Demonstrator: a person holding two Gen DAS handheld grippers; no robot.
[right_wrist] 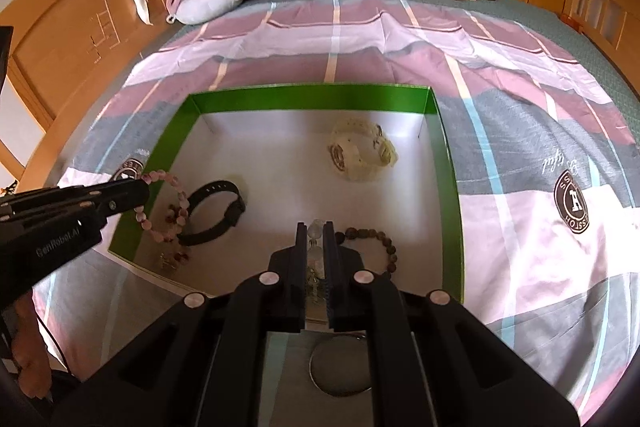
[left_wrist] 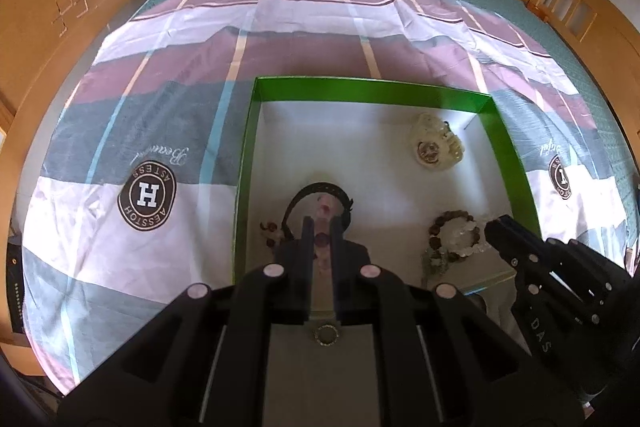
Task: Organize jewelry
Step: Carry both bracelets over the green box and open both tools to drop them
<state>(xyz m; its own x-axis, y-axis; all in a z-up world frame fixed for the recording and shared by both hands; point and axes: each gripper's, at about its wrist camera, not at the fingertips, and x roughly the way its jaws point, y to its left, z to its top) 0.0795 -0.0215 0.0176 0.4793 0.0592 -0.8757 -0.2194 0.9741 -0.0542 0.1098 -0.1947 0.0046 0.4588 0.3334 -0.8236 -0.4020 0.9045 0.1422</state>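
Green-walled box (right_wrist: pixel 448 163) lying under both claws.
Left gripper (right_wrist: pixel 142 191) is pinching the pink bead bracelet (right_wrist: pixel 182 197) above the left wall; right gripper (right_wrist: pixel 315 233) is clamping the clear bead bracelet (right_wrist: pixel 315 227), open floor ahead.

My left gripper (left_wrist: pixel 323 227) points forward and down, its two black fingers (left_wrist: pixel 307 239) nearly parallel with a narrow gap between them; pink beads show in that gap, pinched between the pads. Seen from my right wrist, it (right_wrist: pixel 142 189) reaches in from the left, low and slightly tilted, tips together. My right gripper (right_wrist: pixel 315 233) also angles downward, fingers (right_wrist: pixel 301 247) drawn close on a strand of clear beads that runs along the slot between them. From my left wrist, it (left_wrist: pixel 494 227) enters at the right edge, tips pointing inward. A bare patch of my hand (right_wrist: pixel 30 359) shows at lower left.
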